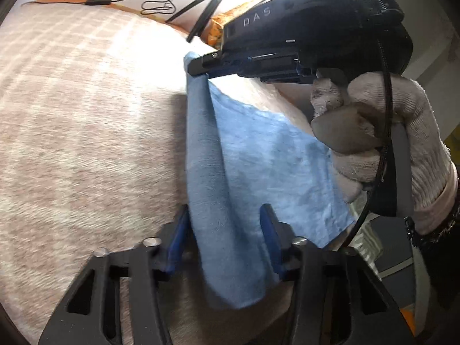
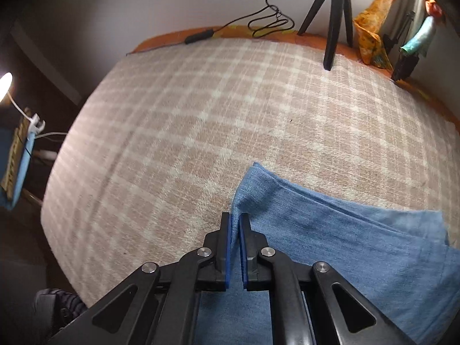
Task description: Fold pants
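Pants (image 2: 330,230), light blue denim, lie on the checked blanket (image 2: 201,115) of the bed, partly lifted at one end.

Right gripper (image 2: 235,224): fingers closed tight on a corner of the cloth, which stands up between the pads.

Left gripper (image 1: 224,218): fingers narrowed around a hanging fold of the same edge; pads close beside the cloth, but firm grip cannot be confirmed.

Held edge runs from the left gripper straight ahead to the right gripper (image 1: 198,66); the rest of the garment trails right of both. Judgement: the fold carries this edge across over the trailing part.
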Action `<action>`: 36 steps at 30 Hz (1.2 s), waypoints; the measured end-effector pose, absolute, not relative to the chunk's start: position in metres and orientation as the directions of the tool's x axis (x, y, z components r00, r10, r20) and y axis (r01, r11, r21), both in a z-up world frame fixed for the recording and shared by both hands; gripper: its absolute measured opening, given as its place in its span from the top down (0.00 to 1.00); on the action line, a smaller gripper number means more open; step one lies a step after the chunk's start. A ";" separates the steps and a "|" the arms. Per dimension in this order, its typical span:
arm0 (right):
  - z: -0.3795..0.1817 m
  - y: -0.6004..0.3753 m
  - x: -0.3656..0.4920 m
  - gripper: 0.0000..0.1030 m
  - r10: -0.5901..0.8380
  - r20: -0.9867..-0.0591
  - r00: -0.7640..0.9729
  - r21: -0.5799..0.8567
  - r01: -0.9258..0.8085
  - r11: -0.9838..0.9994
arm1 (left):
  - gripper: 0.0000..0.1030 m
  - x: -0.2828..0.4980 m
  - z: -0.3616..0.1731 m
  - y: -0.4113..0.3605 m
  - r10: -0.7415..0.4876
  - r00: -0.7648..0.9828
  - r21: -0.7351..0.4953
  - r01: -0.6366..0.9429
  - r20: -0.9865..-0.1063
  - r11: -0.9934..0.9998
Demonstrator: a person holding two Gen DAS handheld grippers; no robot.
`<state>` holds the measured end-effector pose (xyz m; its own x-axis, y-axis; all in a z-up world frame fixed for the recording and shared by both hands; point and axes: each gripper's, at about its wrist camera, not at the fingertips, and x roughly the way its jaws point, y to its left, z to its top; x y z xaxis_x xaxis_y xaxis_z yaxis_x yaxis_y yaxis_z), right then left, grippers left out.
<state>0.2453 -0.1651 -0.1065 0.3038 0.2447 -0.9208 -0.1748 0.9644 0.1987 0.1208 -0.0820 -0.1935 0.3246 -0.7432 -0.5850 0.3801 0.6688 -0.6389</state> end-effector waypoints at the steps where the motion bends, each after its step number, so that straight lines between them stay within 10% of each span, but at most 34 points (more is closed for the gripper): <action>1: -0.105 -0.165 0.246 0.97 0.245 -0.920 0.306 0.198 -0.176 0.964 | 0.83 0.120 -0.193 -0.083 -0.746 0.334 -0.641 0.381 -0.577 0.666; 4: -0.102 -0.167 0.246 0.97 0.244 -0.920 0.307 0.190 -0.196 0.962 | 0.86 0.116 -0.186 -0.082 -0.760 0.360 -0.650 0.394 -0.541 0.649; 8: -0.100 -0.163 0.246 0.61 0.228 -0.930 0.290 0.171 -0.210 0.963 | 0.87 0.108 -0.174 -0.085 -0.749 0.390 -0.610 0.435 -0.535 0.662; 15: -0.103 -0.149 0.243 0.47 0.162 -0.950 0.266 0.094 -0.252 0.963 | 0.87 0.098 -0.158 -0.099 -0.734 0.425 -0.554 0.483 -0.529 0.678; 21: -0.116 -0.142 0.239 0.51 0.084 -0.972 0.219 0.018 -0.286 0.958 | 0.87 0.092 -0.147 -0.112 -0.725 0.440 -0.508 0.520 -0.530 0.687; 27: -0.101 -0.169 0.226 0.87 0.175 -0.941 0.290 0.090 -0.284 0.954 | 0.87 0.095 -0.137 -0.131 -0.748 0.424 -0.518 0.543 -0.511 0.661; 36: -0.048 -0.276 0.191 0.94 0.286 -0.837 0.467 0.259 -0.123 0.958 | 0.87 0.098 -0.106 -0.182 -0.803 0.363 -0.495 0.644 -0.473 0.583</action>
